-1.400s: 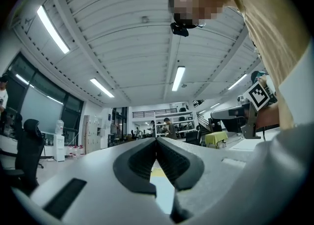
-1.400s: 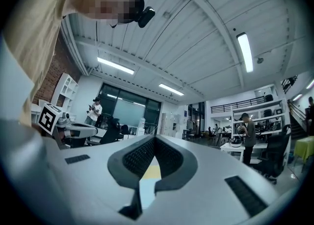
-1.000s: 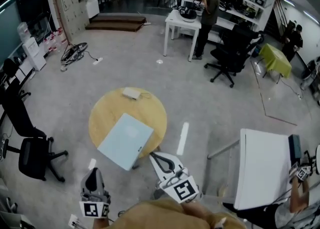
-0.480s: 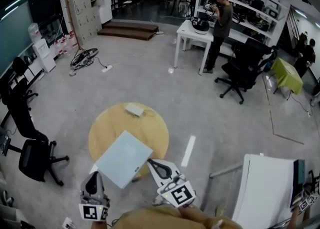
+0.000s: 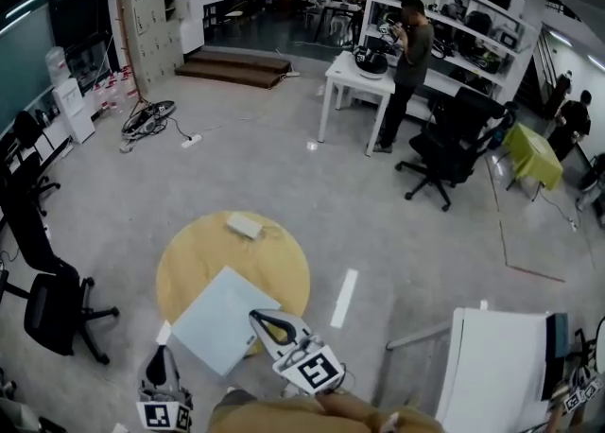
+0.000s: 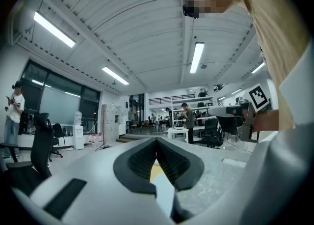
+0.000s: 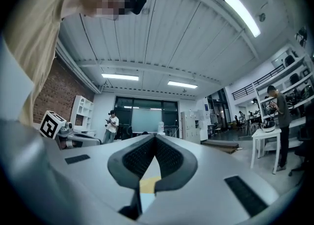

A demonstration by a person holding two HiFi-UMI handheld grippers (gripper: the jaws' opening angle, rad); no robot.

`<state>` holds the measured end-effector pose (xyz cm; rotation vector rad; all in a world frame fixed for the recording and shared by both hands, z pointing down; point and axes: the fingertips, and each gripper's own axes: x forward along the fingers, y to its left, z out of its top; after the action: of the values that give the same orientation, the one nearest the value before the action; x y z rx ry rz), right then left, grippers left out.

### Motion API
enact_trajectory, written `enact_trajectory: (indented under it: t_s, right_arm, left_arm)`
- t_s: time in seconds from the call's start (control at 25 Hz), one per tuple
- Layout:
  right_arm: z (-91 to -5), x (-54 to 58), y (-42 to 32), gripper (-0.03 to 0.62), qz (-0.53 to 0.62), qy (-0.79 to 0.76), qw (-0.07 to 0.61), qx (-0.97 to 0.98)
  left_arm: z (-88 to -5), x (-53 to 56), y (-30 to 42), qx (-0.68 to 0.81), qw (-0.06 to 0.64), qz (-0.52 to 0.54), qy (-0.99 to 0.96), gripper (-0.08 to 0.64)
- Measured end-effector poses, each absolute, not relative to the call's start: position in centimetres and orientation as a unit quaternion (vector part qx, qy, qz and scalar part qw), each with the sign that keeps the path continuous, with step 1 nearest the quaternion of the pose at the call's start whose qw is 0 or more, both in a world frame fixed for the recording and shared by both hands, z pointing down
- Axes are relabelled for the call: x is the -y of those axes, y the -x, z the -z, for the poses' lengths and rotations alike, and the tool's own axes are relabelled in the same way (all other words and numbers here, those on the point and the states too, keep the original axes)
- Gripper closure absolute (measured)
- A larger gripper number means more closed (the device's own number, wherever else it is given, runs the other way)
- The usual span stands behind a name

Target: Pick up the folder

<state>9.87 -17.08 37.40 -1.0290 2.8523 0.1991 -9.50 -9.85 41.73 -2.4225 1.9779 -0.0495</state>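
Pale blue folder (image 5: pixel 219 322) on a round wooden counter (image 5: pixel 203 256), with two grippers low in the frame.
The folder lies askew at the counter's near edge, one corner hanging past the rim, and a small white box (image 5: pixel 245 225) sits at the far edge. The right gripper (image 5: pixel 255 315) has its tip at the folder's right edge; whether it touches cannot be told. The left gripper (image 5: pixel 161 355) is near the bottom, apart from the folder. Beyond, a person (image 5: pixel 408 62) stands at a white table (image 5: pixel 354 77) beside a black chair (image 5: pixel 452 143).
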Motion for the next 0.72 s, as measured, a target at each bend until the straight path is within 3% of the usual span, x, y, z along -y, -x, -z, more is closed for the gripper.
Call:
enact_trajectory:
  t_s: [0.4,0.72]
  right_arm:
    - [-37.0,21.5,-3.4,0.595,-0.056,0.389,0.053,-0.918]
    - [-39.9,23.5,-0.9,0.595,-0.044,0.401,0.037,-0.914]
  left_arm:
    - [-50.7,16.0,17.6,-0.602,-0.065,-0.004,0.796,0.557]
    - [-59.8,17.1,19.6,-0.559,-0.190,0.019,0.807,0.556]
